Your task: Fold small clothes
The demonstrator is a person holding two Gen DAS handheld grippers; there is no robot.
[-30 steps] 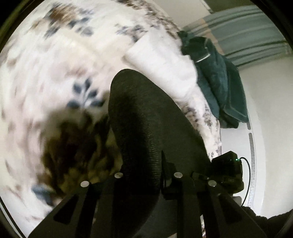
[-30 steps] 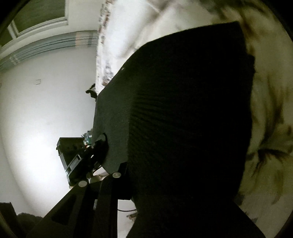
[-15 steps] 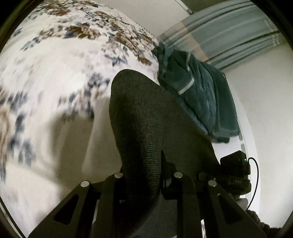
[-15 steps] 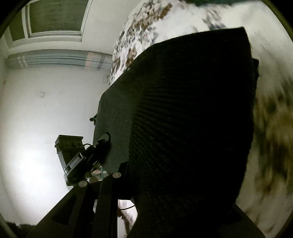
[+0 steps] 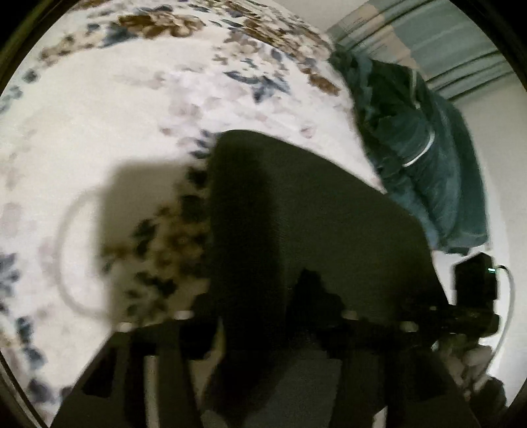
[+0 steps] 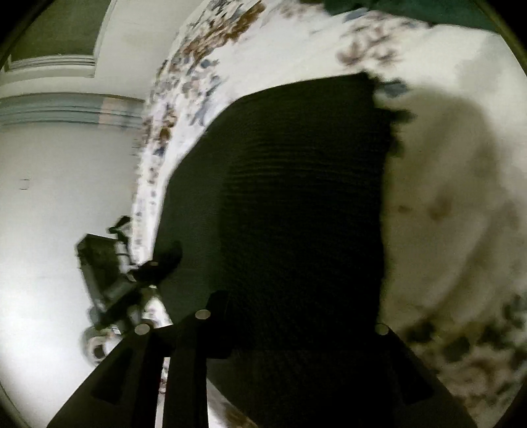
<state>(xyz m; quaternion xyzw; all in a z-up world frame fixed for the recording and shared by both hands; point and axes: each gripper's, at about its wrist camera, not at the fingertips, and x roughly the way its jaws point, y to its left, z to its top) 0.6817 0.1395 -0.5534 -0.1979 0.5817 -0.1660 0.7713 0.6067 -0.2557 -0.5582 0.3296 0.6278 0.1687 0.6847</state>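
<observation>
Floral bedspread (image 5: 138, 108), white wall (image 6: 49, 204), window (image 6: 62, 29) upper left.

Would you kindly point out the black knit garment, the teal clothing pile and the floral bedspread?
black knit garment (image 6: 303, 197), right wrist view, ribbed middle.
teal clothing pile (image 5: 411, 138), left wrist view, central folds.
floral bedspread (image 5: 98, 115), left wrist view, bare pale area.

Black garment (image 5: 313, 214) hides both jaws' tips; bedspread (image 5: 98, 115) blurred.

A black knitted garment (image 5: 313, 224) with a fine ribbed weave (image 6: 303, 204) is spread over the floral bedspread (image 5: 115, 115), one straight edge and a rounded corner showing against the white fabric. It casts a soft shadow on the bedspread to one side. A heap of teal clothing (image 5: 425, 158) lies at the bedspread's far edge, just beyond it.
</observation>
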